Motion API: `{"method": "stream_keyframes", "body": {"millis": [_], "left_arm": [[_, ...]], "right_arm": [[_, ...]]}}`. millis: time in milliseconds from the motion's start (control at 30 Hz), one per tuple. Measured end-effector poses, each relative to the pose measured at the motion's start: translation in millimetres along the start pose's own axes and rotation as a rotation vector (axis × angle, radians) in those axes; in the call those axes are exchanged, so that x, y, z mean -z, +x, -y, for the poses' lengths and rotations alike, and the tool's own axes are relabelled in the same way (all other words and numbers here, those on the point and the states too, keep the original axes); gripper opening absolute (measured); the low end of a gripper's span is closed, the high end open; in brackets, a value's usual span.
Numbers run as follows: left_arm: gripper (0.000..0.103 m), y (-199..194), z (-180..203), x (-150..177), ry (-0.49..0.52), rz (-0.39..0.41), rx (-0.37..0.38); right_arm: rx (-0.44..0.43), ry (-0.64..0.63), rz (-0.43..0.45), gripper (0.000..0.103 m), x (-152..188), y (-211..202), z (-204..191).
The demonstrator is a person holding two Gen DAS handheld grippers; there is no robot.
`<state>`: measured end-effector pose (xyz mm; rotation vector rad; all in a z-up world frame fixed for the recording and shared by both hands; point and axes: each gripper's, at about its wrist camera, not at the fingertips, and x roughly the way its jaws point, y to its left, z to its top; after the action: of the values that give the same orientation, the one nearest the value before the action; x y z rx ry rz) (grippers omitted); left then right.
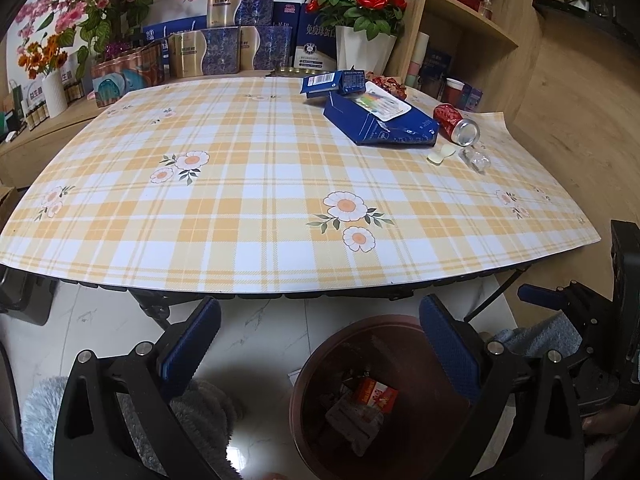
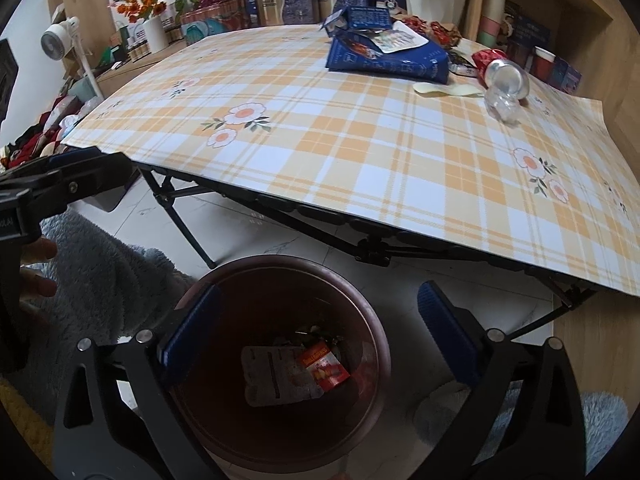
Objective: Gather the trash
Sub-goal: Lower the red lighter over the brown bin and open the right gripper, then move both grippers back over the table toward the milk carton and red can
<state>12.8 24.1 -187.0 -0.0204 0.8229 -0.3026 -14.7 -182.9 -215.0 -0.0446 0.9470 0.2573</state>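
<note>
The round dark-brown plastic trash bin (image 2: 280, 360) stands on the pale marbled floor tiles (image 2: 320, 248), just in front of the table's near edge. At its bottom I see a red-and-orange printed carton (image 2: 326, 368) lying against a flat whitish wrapper (image 2: 272, 376). My right gripper (image 2: 318, 340) hangs directly over the bin's mouth, its blue-padded jaws spread wide apart with nothing between them. My left gripper (image 1: 320, 348) sits beside it, over the bin's left rim and the floor, jaws likewise apart and empty.

More trash waits on the folding table under its orange-and-white plaid cloth with daisy prints (image 1: 256, 184), all at the far right corner: a crumpled dark-blue cardboard box (image 1: 380, 124) with a white printed sheet (image 1: 384, 102) on it, a smaller blue box with a barcode (image 1: 334, 82) at its far side, a red drink can (image 1: 456, 124) on its side with the silver end toward me, a pale cream scrap (image 1: 440, 156) and a small clear plastic bottle (image 1: 476, 160) just in front of the can.

Behind the table stand stacked blue-and-gold gift boxes (image 1: 228, 44) and a white pot of red roses (image 1: 360, 20); wooden shelves (image 1: 480, 20) rise at the right.
</note>
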Motion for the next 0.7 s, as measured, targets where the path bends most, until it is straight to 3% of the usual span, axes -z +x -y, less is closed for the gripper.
{"method": "stream_keyframes", "body": {"millis": [700], "left_arm": [[0.097, -10.3, -8.8, -16.9, -0.047, 0.115, 0.038]], "right_arm": [[0.071, 0.175, 0.059, 0.097, -14.7, -5.5, 45.5]]}}
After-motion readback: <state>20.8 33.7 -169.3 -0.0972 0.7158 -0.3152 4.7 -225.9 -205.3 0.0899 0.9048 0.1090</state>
